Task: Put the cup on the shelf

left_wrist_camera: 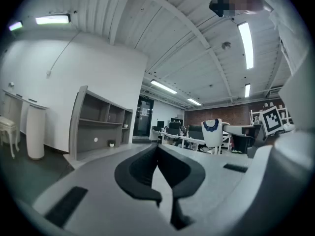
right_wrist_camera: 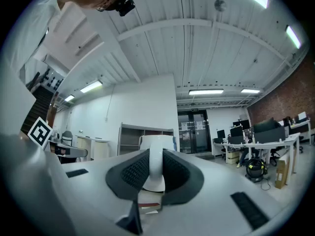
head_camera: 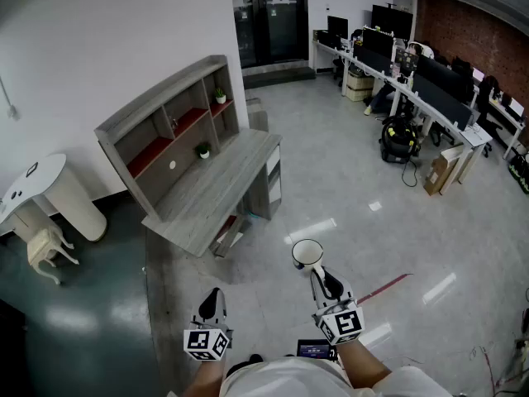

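Nearest, the person is cut off by the bottom edge of the head view: only a pale shirt and two forearms show. The left gripper [left_wrist_camera: 157, 149] has its jaws closed tip to tip, with nothing between them. It sits low at the near left, over bare floor.

The right gripper [right_wrist_camera: 156, 155] is clamped narrowly on the handle of the cup [head_camera: 307, 253]. In its own view the dark pads hide most of the cup, leaving only the white handle band and the top of the white body. From above, the cup is upright and white, with a round open mouth and a dark rim. What is inside cannot be made out. The left gripper view shows a dark blue scalloped band near its top. The cup is held in the air over the grey floor, just right of the desk's near corner and well apart from the shelf [head_camera: 161, 98].

A thin red line [head_camera: 384, 288] runs along the floor to the right of the cup. Objects under the desk top [head_camera: 215, 188] are too cramped to identify. The grey shelf stands on the far side of the desk against the white wall. Its compartments are partly red, and two small potted plants [head_camera: 203, 150] are in them. At the far right, the office desks [head_camera: 430, 98] blur into dark monitors.
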Available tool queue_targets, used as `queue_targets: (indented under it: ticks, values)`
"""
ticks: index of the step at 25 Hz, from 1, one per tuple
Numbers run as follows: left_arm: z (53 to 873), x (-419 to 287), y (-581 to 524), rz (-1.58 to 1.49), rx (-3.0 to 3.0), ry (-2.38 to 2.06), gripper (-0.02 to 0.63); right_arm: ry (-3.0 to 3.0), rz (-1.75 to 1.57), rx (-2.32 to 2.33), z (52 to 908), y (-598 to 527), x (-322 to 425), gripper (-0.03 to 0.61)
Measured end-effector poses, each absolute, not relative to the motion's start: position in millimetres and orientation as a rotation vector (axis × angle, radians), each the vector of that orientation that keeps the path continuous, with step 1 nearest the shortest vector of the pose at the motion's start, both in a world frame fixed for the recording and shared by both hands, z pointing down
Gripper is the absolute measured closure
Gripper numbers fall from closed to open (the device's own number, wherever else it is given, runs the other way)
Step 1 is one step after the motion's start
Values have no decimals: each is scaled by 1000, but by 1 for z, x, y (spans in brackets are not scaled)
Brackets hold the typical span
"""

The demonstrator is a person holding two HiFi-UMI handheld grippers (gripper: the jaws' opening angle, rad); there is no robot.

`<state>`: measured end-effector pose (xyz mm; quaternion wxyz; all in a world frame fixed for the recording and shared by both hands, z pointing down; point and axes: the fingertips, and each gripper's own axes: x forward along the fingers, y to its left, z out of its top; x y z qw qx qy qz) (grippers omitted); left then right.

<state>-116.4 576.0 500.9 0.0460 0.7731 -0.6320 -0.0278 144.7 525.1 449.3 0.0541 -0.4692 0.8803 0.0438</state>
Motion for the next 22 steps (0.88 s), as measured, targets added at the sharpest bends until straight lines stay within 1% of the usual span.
queue_targets:
  ticks: [13, 22]
  values:
    - [481, -101, 573, -163, 2388, -1885, 604, 2659, -8, -1371, 451, 537, 144, 503]
    - [488, -97, 580, -181, 2357, -1859, 604, 2691, 36, -1356, 448, 540, 152, 503]
